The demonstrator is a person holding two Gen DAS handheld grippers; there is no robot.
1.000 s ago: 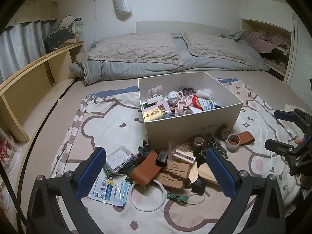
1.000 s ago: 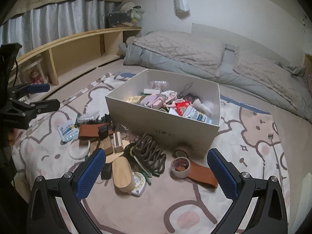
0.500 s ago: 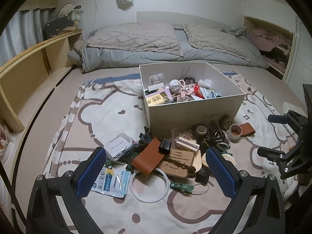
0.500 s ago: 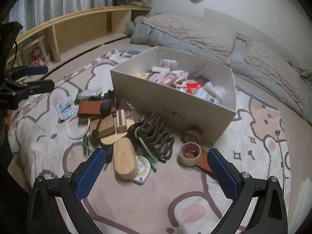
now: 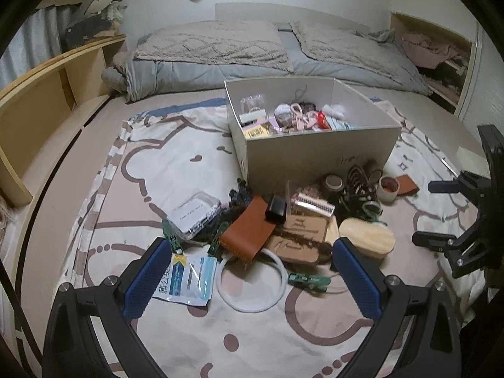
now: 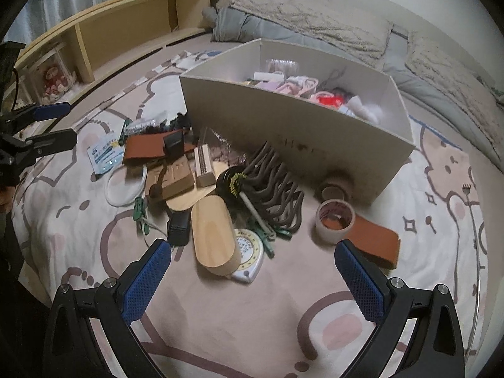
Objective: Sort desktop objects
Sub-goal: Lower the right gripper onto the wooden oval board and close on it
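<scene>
my left gripper (image 5: pixel 252 274) and right gripper (image 6: pixel 252 274): fingers spread wide, empty. white box (image 6: pixel 283 119) holds pink clips (image 5: pixel 302 116), packets; loose clutter beside it on blanket (image 6: pixel 220 315).

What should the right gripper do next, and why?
Probably ease the right gripper forward and down onto the wooden case. Its jaws are open and empty, and the case lies nearest, on top of the pile with its long sides exposed, roughly between the jaws. The box behind already holds sorted items. The left gripper, also open, hovers over the white ring.
</scene>
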